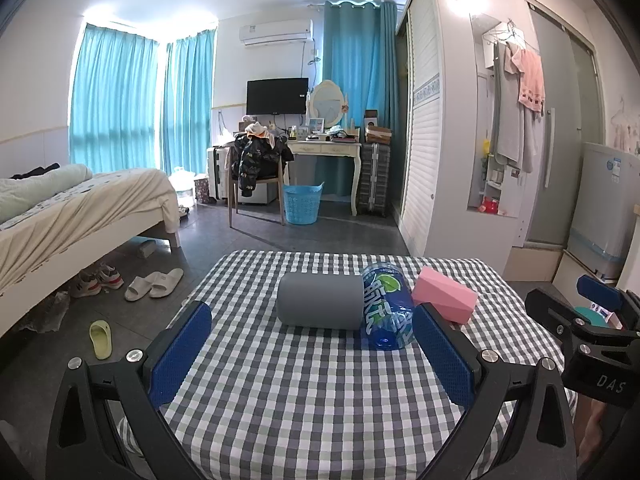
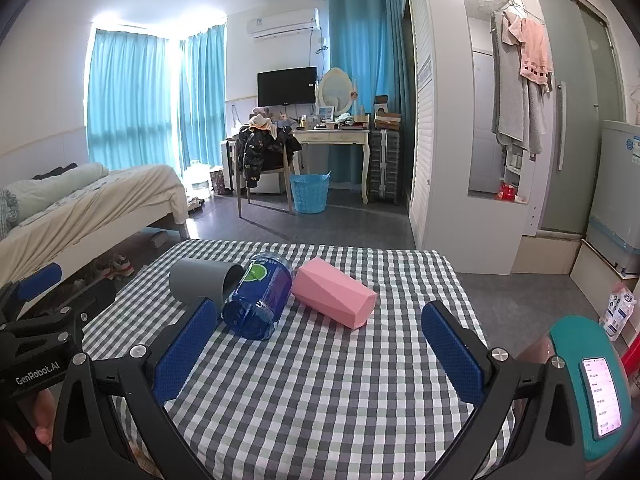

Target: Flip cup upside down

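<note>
Lying on their sides in a row across the checked tablecloth (image 1: 320,392), three cups wait: a grey cup (image 1: 320,300), a blue transparent cup (image 1: 388,308) and a pink faceted cup (image 1: 444,294). The task does not say which one is meant.

In the left wrist view the grey cup sits at frame centre, straight ahead between the spread fingers of the left gripper (image 1: 312,356), its long axis running left to right across the frame, so its side faces the jaws. The blue cup touches its right end and points toward the camera; the pink cup is just beside that.

In the right wrist view the right gripper (image 2: 318,356) also stands spread wide and holds nothing. The pink cup (image 2: 334,294) lies ahead, centre frame, axis slanting from upper left to lower right; the blue cup (image 2: 258,300) and grey cup (image 2: 200,280) sit left of it.

By my reading, the left hand is better placed for grey, the right for pink. Only the right view shows the grey cup's open mouth, facing right against the blue cup; the left view shows only its closed flank.
</note>
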A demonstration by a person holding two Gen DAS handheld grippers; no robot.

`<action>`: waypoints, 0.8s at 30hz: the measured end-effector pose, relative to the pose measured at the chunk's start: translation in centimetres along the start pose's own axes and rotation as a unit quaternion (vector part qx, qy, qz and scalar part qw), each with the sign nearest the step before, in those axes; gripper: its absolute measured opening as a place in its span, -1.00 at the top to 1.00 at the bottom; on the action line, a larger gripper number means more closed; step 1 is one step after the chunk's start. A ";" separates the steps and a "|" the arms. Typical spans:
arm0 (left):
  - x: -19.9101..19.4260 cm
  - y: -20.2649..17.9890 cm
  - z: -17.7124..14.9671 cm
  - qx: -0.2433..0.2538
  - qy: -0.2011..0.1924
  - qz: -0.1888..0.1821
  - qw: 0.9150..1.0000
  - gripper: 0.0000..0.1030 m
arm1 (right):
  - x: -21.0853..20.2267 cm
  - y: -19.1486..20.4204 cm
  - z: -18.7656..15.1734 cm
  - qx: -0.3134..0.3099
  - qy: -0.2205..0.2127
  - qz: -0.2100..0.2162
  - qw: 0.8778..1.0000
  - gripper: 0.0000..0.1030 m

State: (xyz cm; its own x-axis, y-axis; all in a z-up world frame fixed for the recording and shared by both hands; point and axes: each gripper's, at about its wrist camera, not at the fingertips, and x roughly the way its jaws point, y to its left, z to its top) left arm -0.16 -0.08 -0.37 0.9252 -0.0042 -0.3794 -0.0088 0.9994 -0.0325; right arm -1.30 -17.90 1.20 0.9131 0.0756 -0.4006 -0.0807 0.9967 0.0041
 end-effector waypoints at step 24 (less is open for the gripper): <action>0.0 -0.2 0.1 0.001 0.001 0.001 1.000 -1.00 | 0.1 0.1 -0.6 0.002 0.001 0.002 1.000 -0.99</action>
State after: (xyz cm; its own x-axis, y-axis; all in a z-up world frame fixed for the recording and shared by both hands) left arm -0.13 -0.26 -0.31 0.9241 -0.0024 -0.3820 -0.0095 0.9995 -0.0294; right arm -1.43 -17.83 0.60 0.9123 0.0792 -0.4017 -0.0827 0.9965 0.0087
